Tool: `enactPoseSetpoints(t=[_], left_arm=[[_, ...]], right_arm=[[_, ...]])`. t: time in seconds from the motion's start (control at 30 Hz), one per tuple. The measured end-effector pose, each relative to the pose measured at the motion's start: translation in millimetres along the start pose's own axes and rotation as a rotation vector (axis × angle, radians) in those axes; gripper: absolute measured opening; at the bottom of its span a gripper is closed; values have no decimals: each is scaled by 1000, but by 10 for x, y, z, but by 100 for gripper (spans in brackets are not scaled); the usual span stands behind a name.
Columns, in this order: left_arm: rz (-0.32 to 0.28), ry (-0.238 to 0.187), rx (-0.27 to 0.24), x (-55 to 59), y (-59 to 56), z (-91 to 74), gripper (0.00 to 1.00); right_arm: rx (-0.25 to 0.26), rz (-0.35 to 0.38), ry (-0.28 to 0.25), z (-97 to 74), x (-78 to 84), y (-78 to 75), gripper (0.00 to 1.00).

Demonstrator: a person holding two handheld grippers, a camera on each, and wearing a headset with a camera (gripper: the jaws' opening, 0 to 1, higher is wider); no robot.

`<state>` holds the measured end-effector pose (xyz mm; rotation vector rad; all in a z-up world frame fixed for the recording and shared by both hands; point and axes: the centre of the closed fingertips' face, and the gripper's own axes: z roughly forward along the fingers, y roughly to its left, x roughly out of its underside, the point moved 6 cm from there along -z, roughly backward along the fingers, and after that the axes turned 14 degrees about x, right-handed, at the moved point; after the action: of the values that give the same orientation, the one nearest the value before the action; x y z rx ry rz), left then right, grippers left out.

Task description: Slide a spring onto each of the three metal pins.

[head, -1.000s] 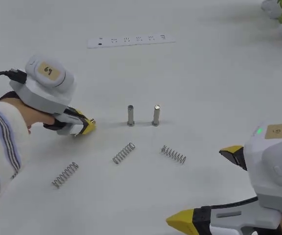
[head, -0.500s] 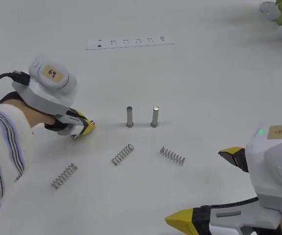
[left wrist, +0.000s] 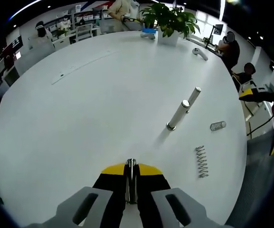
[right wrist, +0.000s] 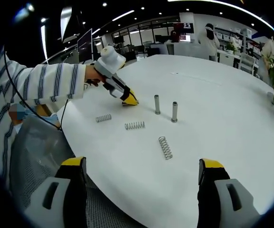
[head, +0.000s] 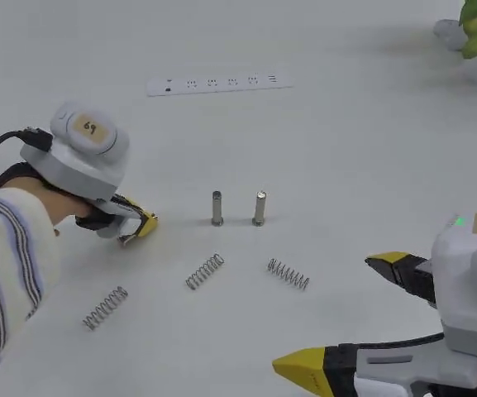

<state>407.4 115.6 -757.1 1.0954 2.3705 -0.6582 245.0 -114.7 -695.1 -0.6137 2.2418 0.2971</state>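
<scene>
One pin [left wrist: 131,179] is clamped in the left gripper [left wrist: 131,167], low on the table [head: 345,149] beside two upright pins [head: 217,208], probably to be stood in their row, while the right gripper [head: 321,312] is held wide, ready for the loose springs [head: 204,271] nearby.

The white worktable [head: 345,141] has a curved edge, and its matt top is evenly lit without hard shadow. A white power strip [head: 213,83] lies flat toward the far side. A potted green plant [left wrist: 167,18] stands at the far edge. Beyond is an open-plan office with desks and shelving [left wrist: 75,31]. The ceiling is dark and carries linear light strips [right wrist: 126,15] and spot lamps. A seated person [left wrist: 231,45] is at the table's perimeter.
</scene>
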Motion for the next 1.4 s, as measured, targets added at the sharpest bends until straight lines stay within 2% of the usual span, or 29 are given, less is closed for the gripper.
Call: enactPoseSetpoints(t=[0.07, 0.17, 0.3, 0.37, 0.4, 0.67, 0.77, 0.87, 1.07, 1.4], left_arm=[[6, 7, -1, 5, -12, -8, 0], [72, 6, -7, -27, -44, -44, 0], [61, -29, -2, -74, -75, -129, 0], [13, -85, 19, -107, -97, -162, 0], [11, -94, 16, -113, -96, -187, 0], [35, -129, -4, -171, -92, -307, 0], [5, -128, -23, -135, -107, -344, 0], [31, -114, -36, -108, -147, -361, 0], [51, -126, -28, -166, -218, -363, 0], [69, -127, -17, -283, -263, -286, 0]], right_arm=[[1, -7, 1, 1, -6, -1, 97], [1, -15, 6, 3, -10, 5, 97], [-6, -25, 6, 8, -11, 30, 97], [-11, -32, 10, 11, -9, 47, 97], [-13, -35, 10, 11, -9, 55, 97], [-17, -49, 4, 10, -27, 82, 97], [-28, -45, 1, 11, -35, 96, 97], [-30, -41, -6, 8, -40, 105, 97], [-34, -52, -4, 6, -37, 106, 97], [-33, -47, -7, 2, -30, 96, 97]])
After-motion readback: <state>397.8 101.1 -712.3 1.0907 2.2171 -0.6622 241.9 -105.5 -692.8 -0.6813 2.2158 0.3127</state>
